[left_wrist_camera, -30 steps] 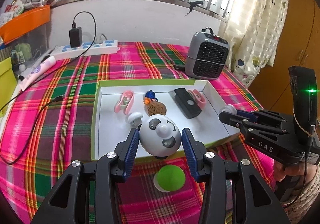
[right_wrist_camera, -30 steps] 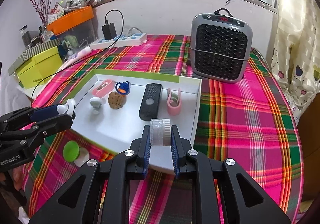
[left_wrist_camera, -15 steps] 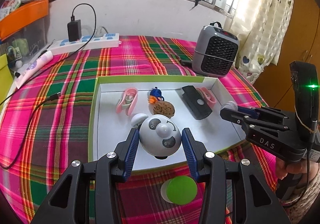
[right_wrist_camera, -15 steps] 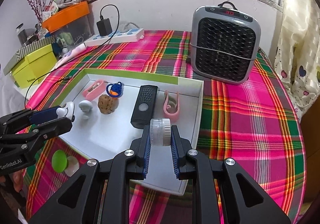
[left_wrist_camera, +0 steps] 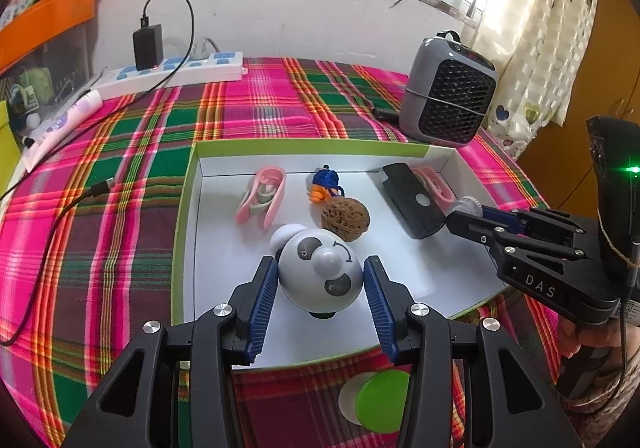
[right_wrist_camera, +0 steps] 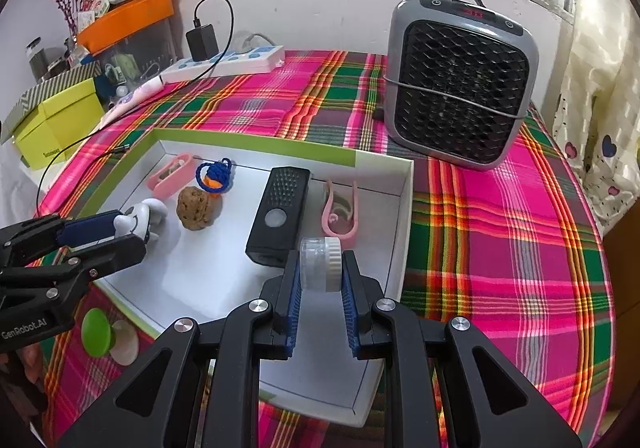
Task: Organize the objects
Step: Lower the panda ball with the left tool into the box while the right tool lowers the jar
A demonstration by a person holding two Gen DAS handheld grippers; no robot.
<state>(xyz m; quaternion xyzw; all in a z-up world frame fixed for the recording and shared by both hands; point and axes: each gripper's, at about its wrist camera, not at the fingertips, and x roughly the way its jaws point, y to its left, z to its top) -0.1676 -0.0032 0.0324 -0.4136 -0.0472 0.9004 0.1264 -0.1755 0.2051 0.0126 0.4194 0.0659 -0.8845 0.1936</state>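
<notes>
A shallow white tray (left_wrist_camera: 188, 207) (right_wrist_camera: 404, 207) with a green rim lies on the plaid cloth. My left gripper (left_wrist_camera: 320, 284) is shut on a white panda toy (left_wrist_camera: 320, 276), held over the tray's near half; the same toy (right_wrist_camera: 134, 221) shows at the left of the right wrist view. My right gripper (right_wrist_camera: 320, 280) is shut on a small clear jar with a white cap (right_wrist_camera: 322, 264), over the tray's near right part. Inside the tray lie a walnut (left_wrist_camera: 344, 217), a pink clip (left_wrist_camera: 262, 195), a blue-orange knot toy (left_wrist_camera: 325, 183), a black remote (right_wrist_camera: 280, 213) and another pink clip (right_wrist_camera: 340, 211).
A grey fan heater (right_wrist_camera: 456, 87) stands behind the tray at the right. A green and white suction-cup toy (left_wrist_camera: 376, 398) lies on the cloth before the tray. A power strip with charger (left_wrist_camera: 168, 67), a loose cable (left_wrist_camera: 60, 207) and a yellow-green box (right_wrist_camera: 52, 123) sit at the left.
Both grippers have moved forward and slightly down over the tray with their loads. The tray and heater look nearer; the green suction toy has slid toward the bottom edge.
</notes>
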